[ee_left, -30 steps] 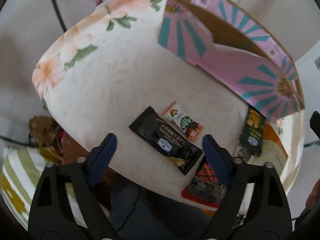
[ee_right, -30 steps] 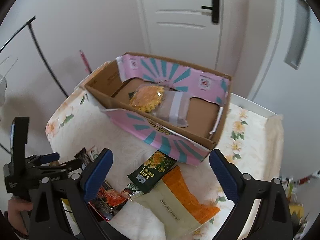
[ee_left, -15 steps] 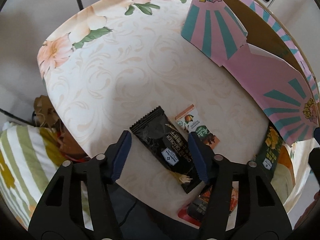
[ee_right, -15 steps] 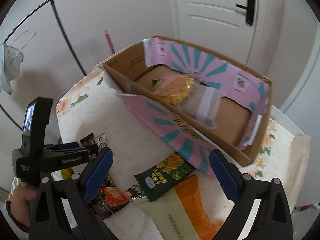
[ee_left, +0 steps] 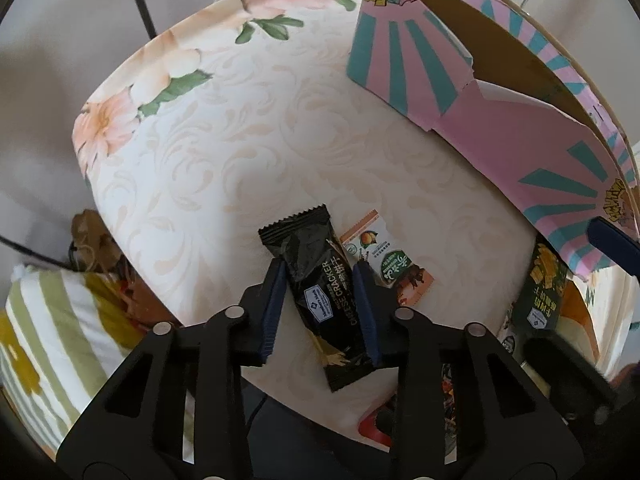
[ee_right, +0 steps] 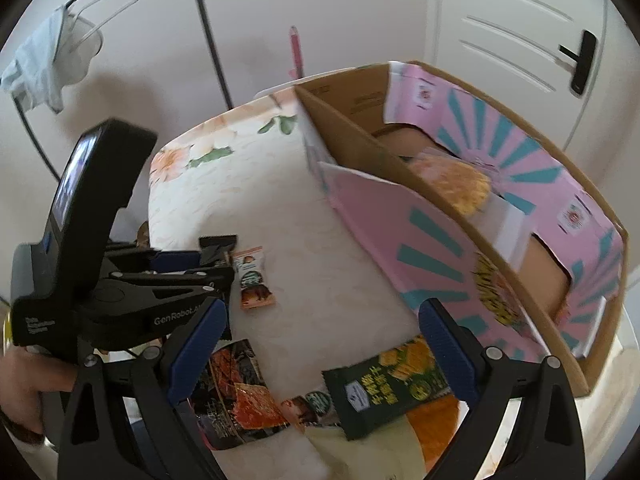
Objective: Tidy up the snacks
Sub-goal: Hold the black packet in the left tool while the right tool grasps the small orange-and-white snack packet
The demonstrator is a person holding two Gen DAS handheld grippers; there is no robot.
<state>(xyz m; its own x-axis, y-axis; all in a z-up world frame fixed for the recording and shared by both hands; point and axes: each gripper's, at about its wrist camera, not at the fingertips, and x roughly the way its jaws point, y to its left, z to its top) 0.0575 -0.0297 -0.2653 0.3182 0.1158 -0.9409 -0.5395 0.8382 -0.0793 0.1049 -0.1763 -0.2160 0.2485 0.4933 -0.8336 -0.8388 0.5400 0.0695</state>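
On the flowered tablecloth (ee_left: 224, 168) your left gripper (ee_left: 320, 304) is closing its jaws on the black cracker packet (ee_left: 320, 292), both pads touching its sides. Just beside lies a small orange sachet (ee_left: 386, 258). Your right gripper (ee_right: 320, 344) stands wide open, holding nothing, above the green packet (ee_right: 390, 388), near the pink box (ee_right: 436, 240).
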